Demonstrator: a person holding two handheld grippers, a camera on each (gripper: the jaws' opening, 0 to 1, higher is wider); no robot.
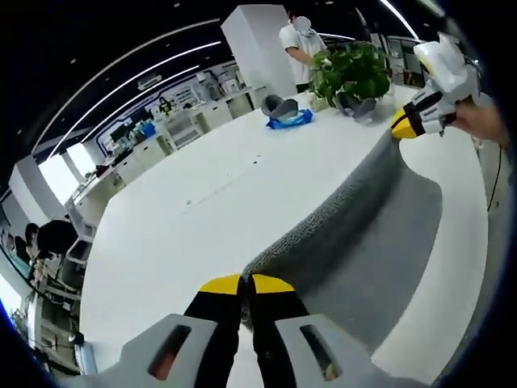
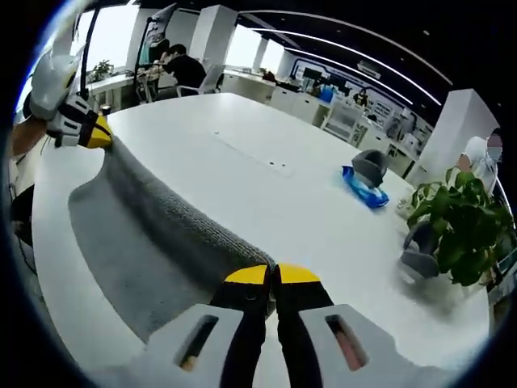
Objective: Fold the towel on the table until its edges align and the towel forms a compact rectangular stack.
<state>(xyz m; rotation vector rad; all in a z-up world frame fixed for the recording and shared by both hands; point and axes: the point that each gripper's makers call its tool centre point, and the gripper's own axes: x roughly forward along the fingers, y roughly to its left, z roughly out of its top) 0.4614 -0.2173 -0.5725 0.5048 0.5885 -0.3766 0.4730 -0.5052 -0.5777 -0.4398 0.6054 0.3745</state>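
The left gripper view looks along the towel [image 1: 355,218] from close above the table [image 1: 202,202]. The right gripper view faces back from the other end. Both share the plant [image 1: 353,71].

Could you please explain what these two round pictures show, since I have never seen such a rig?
A person holds a hand tool with a two-fingered claw in each hand, and a fisheye camera rides on each tool. The left gripper view looks along the left claw; the right gripper view looks along the right claw. Each claw is shut on a corner of a grey towel, stretching one edge above the white table. Each view also catches the other claw at the towel's far corner. Further back sit a potted plant and a blue packet.
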